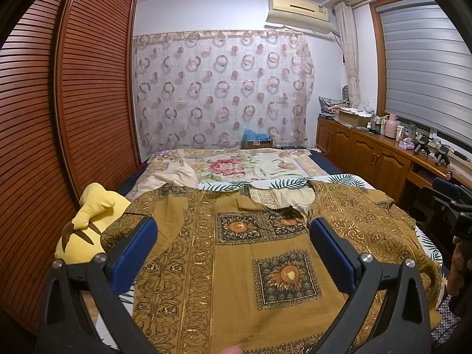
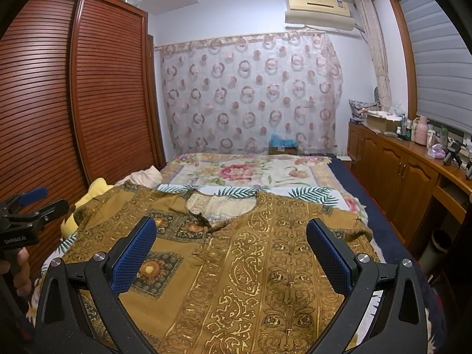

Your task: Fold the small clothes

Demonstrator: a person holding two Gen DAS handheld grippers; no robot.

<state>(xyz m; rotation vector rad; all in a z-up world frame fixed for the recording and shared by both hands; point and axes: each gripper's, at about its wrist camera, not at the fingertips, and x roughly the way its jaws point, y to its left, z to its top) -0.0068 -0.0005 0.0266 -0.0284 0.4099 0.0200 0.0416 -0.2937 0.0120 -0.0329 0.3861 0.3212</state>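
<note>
A mustard-gold patterned top (image 1: 236, 253) with sunflower squares lies spread flat on the bed, neckline (image 1: 280, 197) facing away. It also shows in the right wrist view (image 2: 250, 265). My left gripper (image 1: 233, 230) is open and empty, hovering above the garment's left half. My right gripper (image 2: 231, 233) is open and empty above the right half. The right gripper shows at the right edge of the left view (image 1: 454, 203); the left gripper shows at the left edge of the right view (image 2: 26, 206).
A yellow plush toy (image 1: 88, 221) lies at the garment's left. A floral quilt (image 1: 236, 165) covers the far bed. A louvred wooden wardrobe (image 1: 73, 103) stands left. A cluttered wooden cabinet (image 1: 368, 147) runs along the right under the window.
</note>
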